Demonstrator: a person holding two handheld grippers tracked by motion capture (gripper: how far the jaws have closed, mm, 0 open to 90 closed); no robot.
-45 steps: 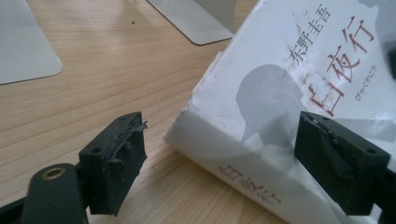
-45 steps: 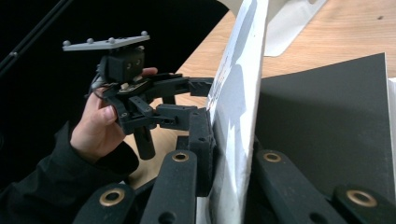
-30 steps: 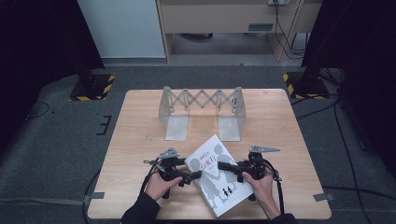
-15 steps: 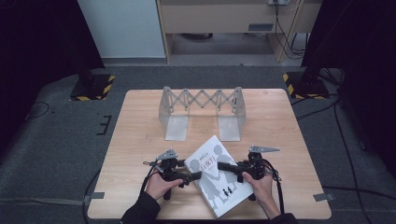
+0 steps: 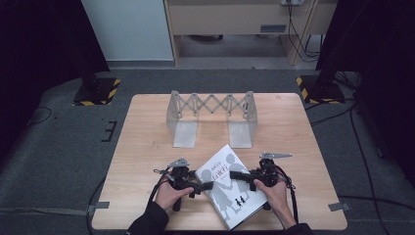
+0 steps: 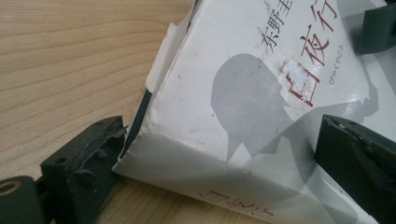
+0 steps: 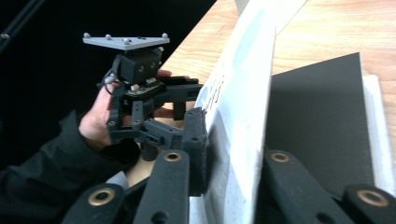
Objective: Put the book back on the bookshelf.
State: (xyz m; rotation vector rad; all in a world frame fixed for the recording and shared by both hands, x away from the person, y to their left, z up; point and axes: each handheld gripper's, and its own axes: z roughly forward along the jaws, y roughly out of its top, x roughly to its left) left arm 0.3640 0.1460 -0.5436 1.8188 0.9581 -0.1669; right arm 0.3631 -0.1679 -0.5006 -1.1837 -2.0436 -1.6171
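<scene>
A book (image 5: 230,188) with a white and grey cover, dark silhouettes and red characters lies near the table's front edge. My right gripper (image 5: 236,175) comes in from the book's right. In the right gripper view my right gripper (image 7: 233,154) is shut on the front cover (image 7: 243,107), which stands lifted on edge above the black endpaper (image 7: 322,121). My left gripper (image 5: 208,186) sits at the book's left edge. In its own view my left gripper (image 6: 219,154) is open, jaws wide apart, with the book's corner (image 6: 233,93) between them. From the right gripper view, the left gripper (image 7: 194,100) sits just beyond the cover.
A folding metal rack (image 5: 211,117) with scissor links and two flat feet stands at the back middle of the wooden table (image 5: 147,147). Bare wood lies left and right of the book. The person's hands come in at the front edge.
</scene>
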